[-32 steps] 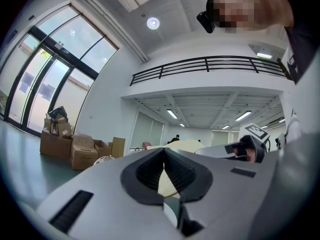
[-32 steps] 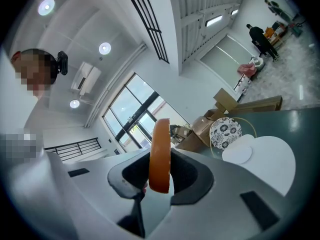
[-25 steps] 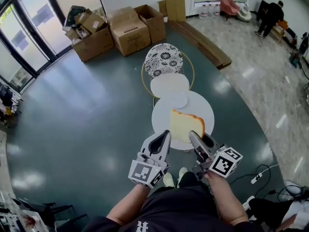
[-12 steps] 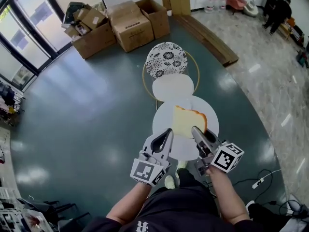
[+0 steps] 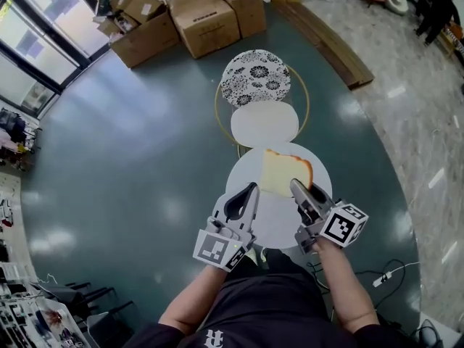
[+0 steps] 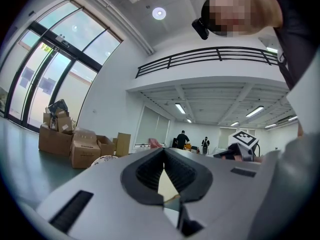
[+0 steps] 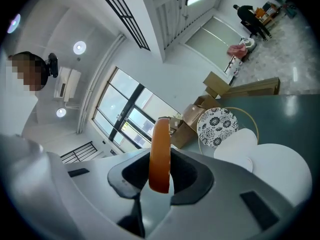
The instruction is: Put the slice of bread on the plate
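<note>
A slice of bread with a brown crust hangs over the far half of a round white table. My right gripper is shut on its near edge. In the right gripper view the bread stands edge-on between the jaws of the right gripper. My left gripper is just left of the bread, apart from it, jaws shut on nothing. The left gripper shows only a thin slit between its jaws. A small white plate lies at the table's far edge, hidden by the bread in the head view.
Beyond the table are a white oval top and a floral-patterned round top inside a gold ring. Cardboard boxes stand further back on the dark green floor. People stand far off at the right. A cable lies on the floor at lower right.
Both grippers have moved forward together with the bread, which now hangs nearer the white table's far edge. The right gripper's hold is unchanged.
</note>
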Demonstrator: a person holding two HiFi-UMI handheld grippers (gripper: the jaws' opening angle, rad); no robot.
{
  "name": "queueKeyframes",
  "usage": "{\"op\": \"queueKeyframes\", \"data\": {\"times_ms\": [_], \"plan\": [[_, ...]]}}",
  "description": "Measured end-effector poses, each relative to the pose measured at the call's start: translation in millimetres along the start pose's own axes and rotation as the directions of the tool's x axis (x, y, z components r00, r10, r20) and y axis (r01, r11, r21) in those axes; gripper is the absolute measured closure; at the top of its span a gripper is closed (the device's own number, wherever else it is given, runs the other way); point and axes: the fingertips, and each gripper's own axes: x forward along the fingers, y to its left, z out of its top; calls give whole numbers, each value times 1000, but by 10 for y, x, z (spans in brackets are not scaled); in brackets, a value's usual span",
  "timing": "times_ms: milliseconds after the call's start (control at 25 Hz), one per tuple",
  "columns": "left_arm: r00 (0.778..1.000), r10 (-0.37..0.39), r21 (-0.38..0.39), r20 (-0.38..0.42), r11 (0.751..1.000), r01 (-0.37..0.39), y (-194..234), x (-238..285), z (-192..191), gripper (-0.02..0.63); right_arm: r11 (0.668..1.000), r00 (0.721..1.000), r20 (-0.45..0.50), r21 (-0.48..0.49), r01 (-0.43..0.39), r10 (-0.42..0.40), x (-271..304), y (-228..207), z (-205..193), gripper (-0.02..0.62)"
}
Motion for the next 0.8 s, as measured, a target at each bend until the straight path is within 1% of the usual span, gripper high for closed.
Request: {"op": "queueKeyframes", "data": {"times_ms": [160,320,600,800], "plan": [[1000,14,-11,-19,1000,-14,181,151,-125,598,999,999,-18,29,27,-27,162,-324,-5,499],[1000,3,-12,-30,1000,-3,364,281,-296,598,998,998,-21,40,54,-53,334,-661,-58,499],[997,-26,-34,-67,999,24,711,516,-790,598,987,991,-55,101,125,-120,687,-1430,-395,499],[995,-51,-44,-80,998,48,888,703,-1153,598,976,980,-101,117,183,-171,963,-2019,-685,499]]}}
